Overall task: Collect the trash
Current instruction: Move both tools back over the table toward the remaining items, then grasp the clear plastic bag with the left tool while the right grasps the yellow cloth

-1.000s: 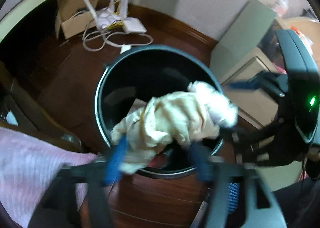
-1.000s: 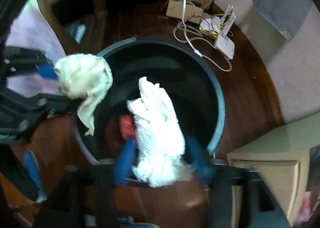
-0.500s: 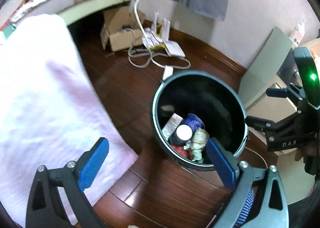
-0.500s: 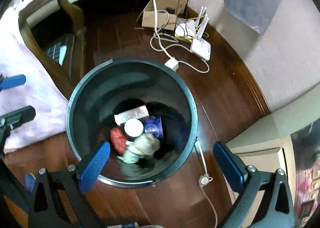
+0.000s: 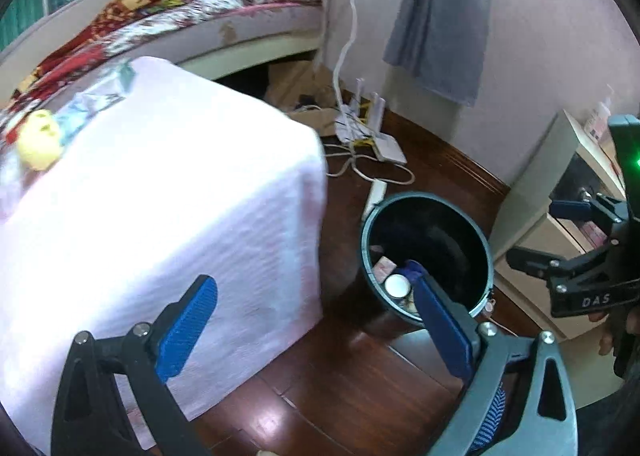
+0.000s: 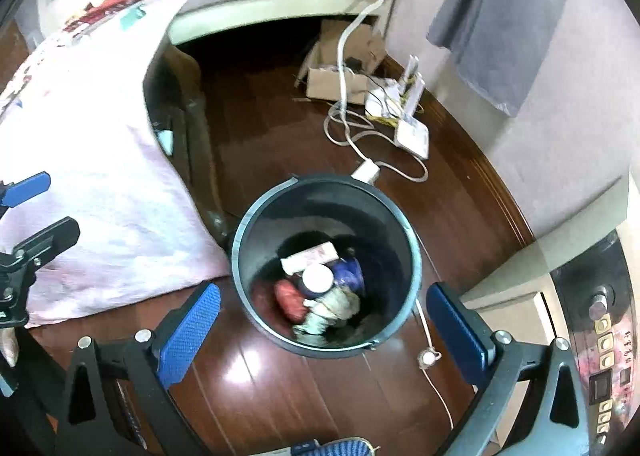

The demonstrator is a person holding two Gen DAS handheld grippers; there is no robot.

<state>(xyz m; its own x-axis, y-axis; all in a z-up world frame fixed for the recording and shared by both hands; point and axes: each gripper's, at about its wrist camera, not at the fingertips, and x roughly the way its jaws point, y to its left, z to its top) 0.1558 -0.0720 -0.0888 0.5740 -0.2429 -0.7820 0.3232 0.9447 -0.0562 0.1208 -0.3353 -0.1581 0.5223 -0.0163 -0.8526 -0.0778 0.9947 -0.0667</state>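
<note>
A dark round trash bin [image 6: 404,228] stands on the wood floor and holds crumpled tissues [image 6: 328,308], a red item, a white lid and a small box. It also shows in the left wrist view [image 5: 480,232]. My right gripper [image 6: 324,330] is open and empty, high above the bin's near rim. My left gripper [image 5: 316,324] is open and empty, above the table's corner to the left of the bin. On the pink-clothed table [image 5: 160,196] lie a yellow crumpled item [image 5: 38,140] and a clear wrapper [image 5: 96,100].
A bed [image 5: 200,16] runs along the back. A cardboard box [image 6: 340,68], white router [image 6: 412,128] and cables lie on the floor by the wall. A cabinet [image 5: 552,224] stands right of the bin. A chair [image 6: 192,128] stands under the table's edge.
Both grippers opened and dropped their tissue wads into the bin, then rose and drew back. The left gripper swung left toward the table.
</note>
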